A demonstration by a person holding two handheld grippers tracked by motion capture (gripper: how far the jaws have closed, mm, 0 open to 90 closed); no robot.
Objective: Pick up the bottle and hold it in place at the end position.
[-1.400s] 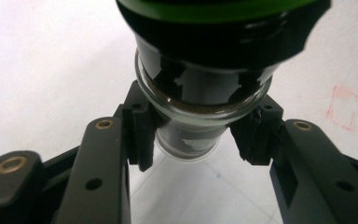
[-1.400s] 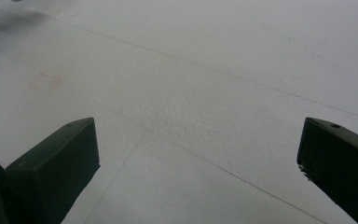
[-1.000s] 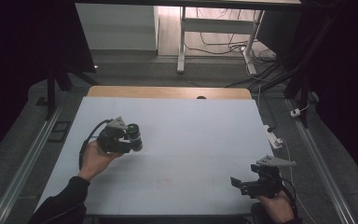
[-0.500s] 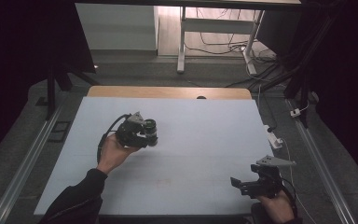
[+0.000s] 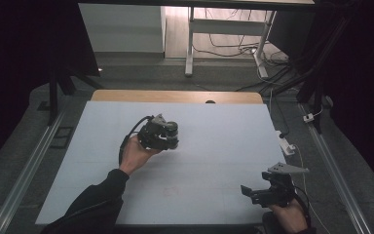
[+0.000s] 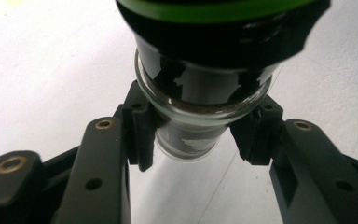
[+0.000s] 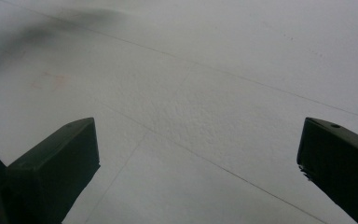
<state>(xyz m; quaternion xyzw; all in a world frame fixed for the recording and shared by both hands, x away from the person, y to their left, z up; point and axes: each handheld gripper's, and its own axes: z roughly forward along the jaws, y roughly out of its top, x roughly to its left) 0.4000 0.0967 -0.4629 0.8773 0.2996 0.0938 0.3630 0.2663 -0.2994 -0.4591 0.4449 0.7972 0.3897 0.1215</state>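
My left gripper (image 6: pixel 193 140) is shut on a small glass jar (image 6: pixel 200 107) with dark contents and a black lid edged in green; its pads press on the glass just below the lid. From above, the left gripper (image 5: pixel 168 136) and the jar (image 5: pixel 171 128) hang over the middle left of the white table (image 5: pixel 214 141), carried by a hand in a dark sleeve. Near the table's front right corner my right gripper (image 5: pixel 253 191) stands open. In its own view the right gripper (image 7: pixel 198 135) has wide-apart jaws with only bare table between them.
A white plug strip (image 5: pixel 286 146) with a cable lies at the table's right edge. A wooden strip (image 5: pixel 175 96) borders the far edge. Metal rails (image 5: pixel 29 165) run along the floor on both sides, and a white desk frame (image 5: pixel 190 44) stands beyond the table.
The left hand has carried its gripper and the jar to the right, toward the table's middle. The right gripper has stayed where it was.
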